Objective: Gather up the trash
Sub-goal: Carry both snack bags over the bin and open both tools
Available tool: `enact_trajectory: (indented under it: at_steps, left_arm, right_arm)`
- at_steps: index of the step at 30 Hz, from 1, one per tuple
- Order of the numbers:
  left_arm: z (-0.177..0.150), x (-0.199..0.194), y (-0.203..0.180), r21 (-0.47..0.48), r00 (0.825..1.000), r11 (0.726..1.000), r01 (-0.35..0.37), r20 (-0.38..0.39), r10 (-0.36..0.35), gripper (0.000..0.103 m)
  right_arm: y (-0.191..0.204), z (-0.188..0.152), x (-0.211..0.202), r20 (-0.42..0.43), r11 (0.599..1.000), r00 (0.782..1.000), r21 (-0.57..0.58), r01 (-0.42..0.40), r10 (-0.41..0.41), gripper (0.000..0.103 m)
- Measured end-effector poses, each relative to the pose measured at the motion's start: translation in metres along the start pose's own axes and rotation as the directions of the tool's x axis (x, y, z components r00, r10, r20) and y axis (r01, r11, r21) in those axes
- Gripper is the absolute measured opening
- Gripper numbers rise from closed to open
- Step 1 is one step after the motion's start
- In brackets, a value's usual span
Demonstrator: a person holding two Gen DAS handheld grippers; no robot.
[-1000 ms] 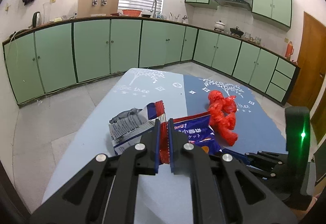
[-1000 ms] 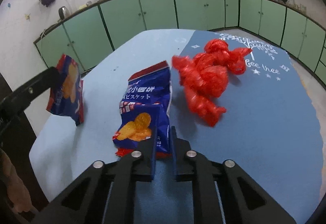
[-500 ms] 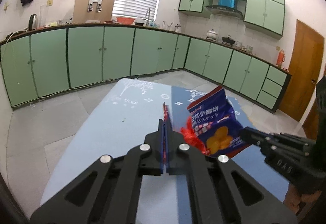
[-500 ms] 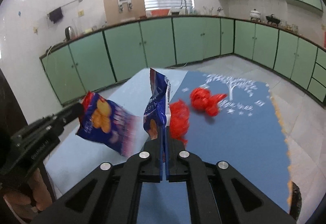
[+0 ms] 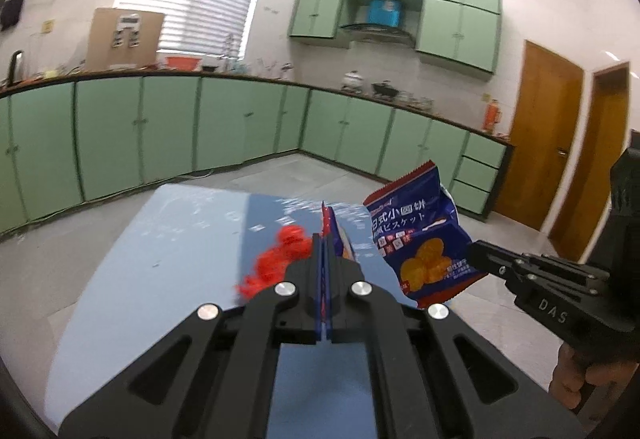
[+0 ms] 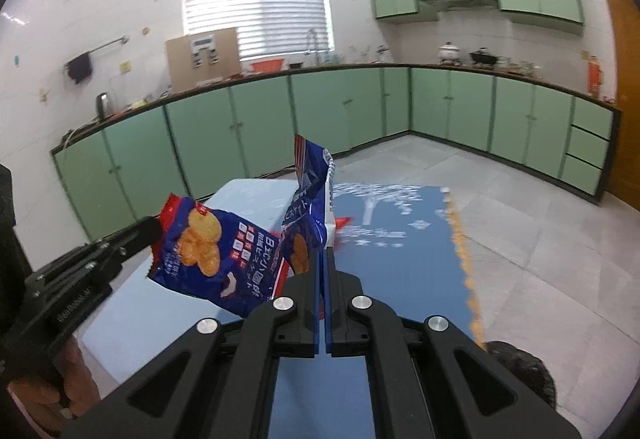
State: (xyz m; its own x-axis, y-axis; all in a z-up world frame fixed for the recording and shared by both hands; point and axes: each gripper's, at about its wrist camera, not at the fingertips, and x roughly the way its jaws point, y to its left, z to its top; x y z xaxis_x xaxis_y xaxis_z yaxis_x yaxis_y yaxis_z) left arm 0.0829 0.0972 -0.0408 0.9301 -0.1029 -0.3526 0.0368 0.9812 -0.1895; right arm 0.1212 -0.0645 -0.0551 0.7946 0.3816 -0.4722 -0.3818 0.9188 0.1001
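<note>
You have 1 wrapper in each tool, both lifted clear of the bench [image 5: 168, 239]. Your left tool [image 5: 325, 239] has its jaws pressed together on the left wrapper [image 5: 338, 239], a blue biscuit packet that this camera sees almost edge-on, a thin red-and-blue strip rising from between the pads. From the right wrist view the same packet [image 6: 208, 251] shows its printed face, held by its red end so that its long axis runs out sideways from the left tool [image 6: 154, 229] toward your right tool [image 6: 323, 259].

Your right tool is likewise clamped, on the right wrapper [image 6: 310, 199], which stands upright above the jaws with its long axis roughly vertical. The left wrist view shows it as a full blue face with biscuits printed on it [image 5: 420, 239], hanging off the tip of the right tool [image 5: 474, 253].

The relation that matters: the 2 packets hang close beside each other in the air, and in the right wrist view the left one overlaps the lower part of the right one; I cannot tell whether they touch.

The crumpled red plastic bag [image 5: 280, 259] lies on the bench, below and just left of your left tool, so that hand is the nearer 1 for it. With both tools full, I judge that the wrappers must be dropped off first. No bin shows in either view.
</note>
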Motion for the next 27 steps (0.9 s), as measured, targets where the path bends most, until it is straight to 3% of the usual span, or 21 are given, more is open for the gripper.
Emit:
enact_trajectory:
  at_steps: [7,14,21,27]
  left_arm:
    - [0.001,0.018,-0.072,0.073,0.988,0.985,0.153,-0.001,-0.154,0.000]
    - [-0.016,0.043,-0.147,0.101,0.951,0.946,0.308,-0.065,-0.303,0.000]
    - [-0.040,0.066,-0.211,0.146,0.913,0.903,0.403,-0.132,-0.386,0.000]
    - [-0.065,0.082,-0.253,0.177,0.892,0.880,0.440,-0.201,-0.405,0.000]
  right_arm:
    - [-0.066,-0.011,-0.036,0.010,0.986,0.988,0.071,0.151,-0.152,0.002]
    - [-0.129,-0.031,-0.073,-0.006,0.944,0.955,0.151,0.294,-0.296,0.002]
    - [-0.182,-0.063,-0.103,-0.056,0.883,0.911,0.229,0.410,-0.408,0.002]
    - [-0.212,-0.093,-0.113,-0.111,0.839,0.882,0.274,0.470,-0.458,0.002]
